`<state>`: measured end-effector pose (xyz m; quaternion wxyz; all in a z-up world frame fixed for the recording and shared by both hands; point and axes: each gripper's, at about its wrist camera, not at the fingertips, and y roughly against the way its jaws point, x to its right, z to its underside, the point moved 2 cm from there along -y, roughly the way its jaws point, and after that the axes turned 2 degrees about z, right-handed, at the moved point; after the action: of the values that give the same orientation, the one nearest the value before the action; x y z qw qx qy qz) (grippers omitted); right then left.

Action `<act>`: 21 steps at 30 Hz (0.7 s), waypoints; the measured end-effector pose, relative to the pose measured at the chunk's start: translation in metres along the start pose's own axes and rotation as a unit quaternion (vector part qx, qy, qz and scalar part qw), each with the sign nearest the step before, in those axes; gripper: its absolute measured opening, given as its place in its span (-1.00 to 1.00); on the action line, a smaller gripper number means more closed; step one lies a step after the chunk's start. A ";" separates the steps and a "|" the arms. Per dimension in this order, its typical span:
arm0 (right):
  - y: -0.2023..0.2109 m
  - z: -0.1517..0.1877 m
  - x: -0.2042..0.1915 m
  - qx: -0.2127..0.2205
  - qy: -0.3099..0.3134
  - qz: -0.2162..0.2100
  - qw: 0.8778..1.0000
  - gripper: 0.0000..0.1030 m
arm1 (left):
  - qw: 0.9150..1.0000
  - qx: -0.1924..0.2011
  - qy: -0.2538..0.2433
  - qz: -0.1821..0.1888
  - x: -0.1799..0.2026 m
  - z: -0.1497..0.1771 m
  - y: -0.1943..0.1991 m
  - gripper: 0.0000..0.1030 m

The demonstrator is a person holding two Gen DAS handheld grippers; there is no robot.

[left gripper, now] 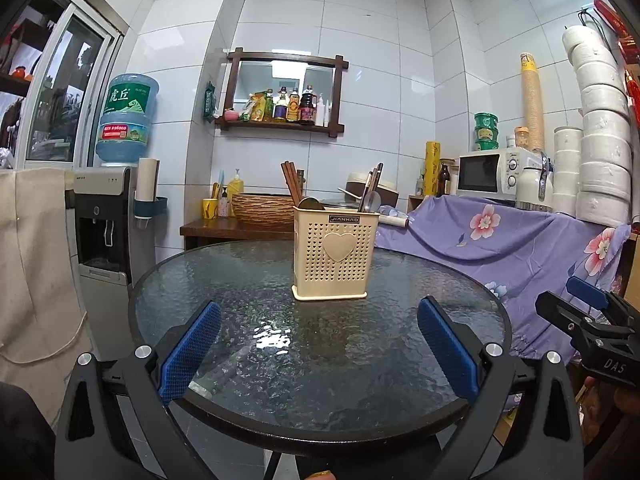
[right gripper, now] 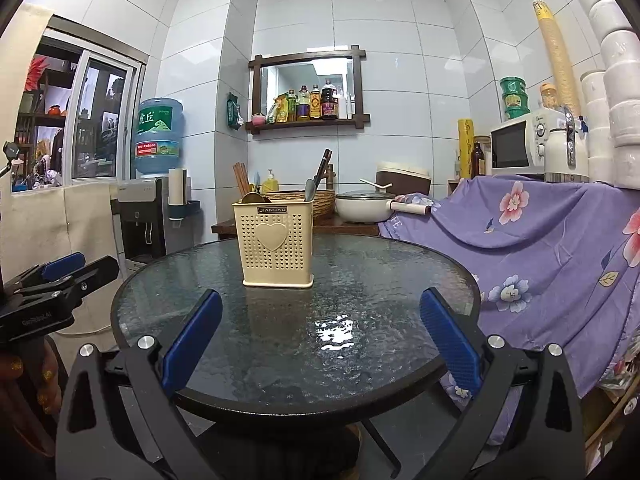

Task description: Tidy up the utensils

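Beige perforated utensil caddy [left gripper: 335, 254], heart on its front, is seen upright on the round glass table [left gripper: 248, 280] in the left wrist view, toward the far side of the tabletop. Wooden chopsticks [left gripper: 291, 182] and a wooden spoon [left gripper: 311, 203] are held in the caddy's left compartment; a metal spoon [left gripper: 372, 201] and dark-handled utensils are held in its right one. Left gripper [left gripper: 319, 344] is spread wide, nothing between its blue pads, positioned on the near side of the caddy, well apart from it. Right gripper [left gripper: 576, 308] is seen right of the caddy, off the table edge; its gap cannot be judged here.

Right wrist view: caddy [right gripper: 276, 246] is seen at the far left of the table [right gripper: 380, 280], upright. Right gripper [right gripper: 320, 344] is spread wide and empty, near side of the caddy, well apart. Left gripper [right gripper: 80, 268] is seen left of the caddy, beyond the table rim.
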<state>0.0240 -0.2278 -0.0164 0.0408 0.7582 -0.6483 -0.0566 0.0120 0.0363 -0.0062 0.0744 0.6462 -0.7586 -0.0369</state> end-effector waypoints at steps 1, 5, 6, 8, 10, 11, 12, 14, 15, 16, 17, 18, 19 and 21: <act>0.000 0.000 0.000 0.000 -0.001 0.001 1.000 0.89 | 1.000 0.000 -0.001 0.000 0.000 0.000 0.000 0.88; 0.000 0.000 0.000 -0.001 -0.002 0.001 1.000 0.89 | 1.000 -0.004 -0.001 0.000 -0.001 0.002 -0.001 0.88; 0.000 0.000 0.000 -0.001 -0.001 0.001 1.000 0.89 | 1.000 -0.005 -0.001 0.001 -0.001 0.001 -0.001 0.88; -0.001 0.001 0.000 -0.002 0.000 0.001 1.000 0.89 | 1.000 -0.005 -0.002 0.001 0.000 0.001 0.000 0.88; -0.001 0.001 0.000 -0.002 -0.001 0.002 1.000 0.89 | 1.000 -0.005 -0.002 0.003 0.001 0.001 0.000 0.88; 0.000 0.001 0.000 -0.002 -0.001 0.002 1.000 0.89 | 1.000 -0.005 -0.003 0.004 0.001 0.001 0.000 0.88; 0.000 0.001 0.001 -0.002 -0.002 0.002 1.000 0.89 | 1.000 -0.004 -0.003 0.005 0.001 0.001 0.000 0.88; 0.001 0.000 0.002 0.000 -0.004 0.003 1.000 0.89 | 1.000 -0.004 -0.008 0.002 0.003 0.001 0.000 0.88; 0.001 0.000 0.002 0.001 -0.004 0.003 1.000 0.89 | 1.000 -0.005 -0.009 0.001 0.003 0.001 0.000 0.88; 0.001 0.000 0.002 0.001 -0.004 0.004 1.000 0.89 | 1.000 -0.007 -0.010 0.001 0.003 0.001 0.000 0.88; 0.001 -0.001 0.002 0.001 -0.003 0.004 1.000 0.89 | 1.000 -0.008 -0.011 0.002 0.003 0.001 -0.001 0.88; 0.001 0.000 0.002 0.001 -0.004 0.005 1.000 0.89 | 1.000 -0.010 -0.010 0.002 0.003 0.002 -0.001 0.88; 0.001 0.000 0.002 0.001 -0.004 0.005 1.000 0.89 | 1.000 -0.010 -0.010 0.002 0.003 0.002 -0.001 0.88; 0.001 0.000 0.002 -0.001 -0.004 0.005 1.000 0.89 | 1.000 -0.011 -0.009 0.001 0.003 0.002 -0.001 0.88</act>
<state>0.0239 -0.2303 -0.0165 0.0395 0.7549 -0.6519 -0.0603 0.0120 0.0333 -0.0085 0.0750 0.6443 -0.7594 -0.0507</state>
